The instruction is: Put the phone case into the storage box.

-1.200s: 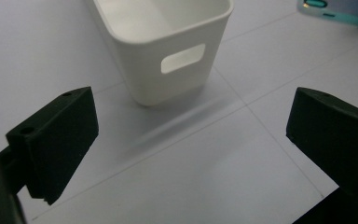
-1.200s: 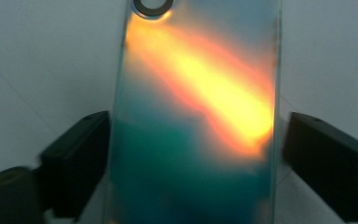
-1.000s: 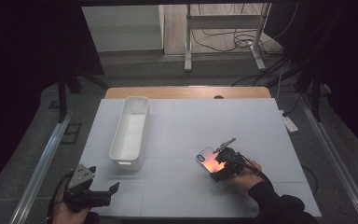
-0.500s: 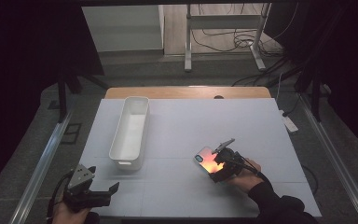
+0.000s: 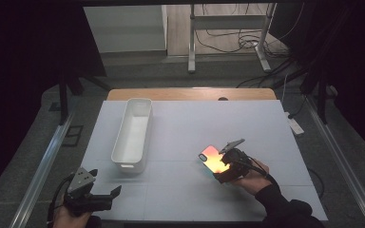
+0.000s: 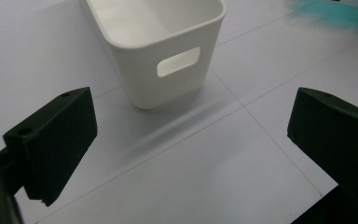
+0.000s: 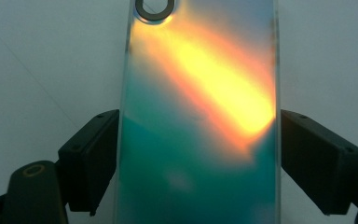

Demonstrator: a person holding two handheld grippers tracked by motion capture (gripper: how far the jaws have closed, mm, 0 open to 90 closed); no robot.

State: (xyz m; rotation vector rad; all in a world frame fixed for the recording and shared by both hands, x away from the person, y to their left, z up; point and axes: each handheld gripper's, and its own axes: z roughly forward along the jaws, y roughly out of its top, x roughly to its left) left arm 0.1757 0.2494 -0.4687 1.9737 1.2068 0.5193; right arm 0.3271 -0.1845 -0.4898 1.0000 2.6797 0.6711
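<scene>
Right gripper [image 5: 220, 168] keeps its jaws clamped on the phone case [image 5: 214, 160], barely shifted on the table [image 5: 266, 128], while left gripper [image 5: 105, 195] stays put, gaping empty.

Left gripper [image 5: 105, 195]: black body, grey three-cornered plate on top, dark cable trailing off the rear. Jaws are blocky matte-black wedges, each with a small round hole near its upper edge.

Right gripper [image 5: 221, 167]: black, grey plate above, black cable looping back. A yellowish ring marks its body. Dark long sleeve [image 5: 285, 209] on that arm.
</scene>
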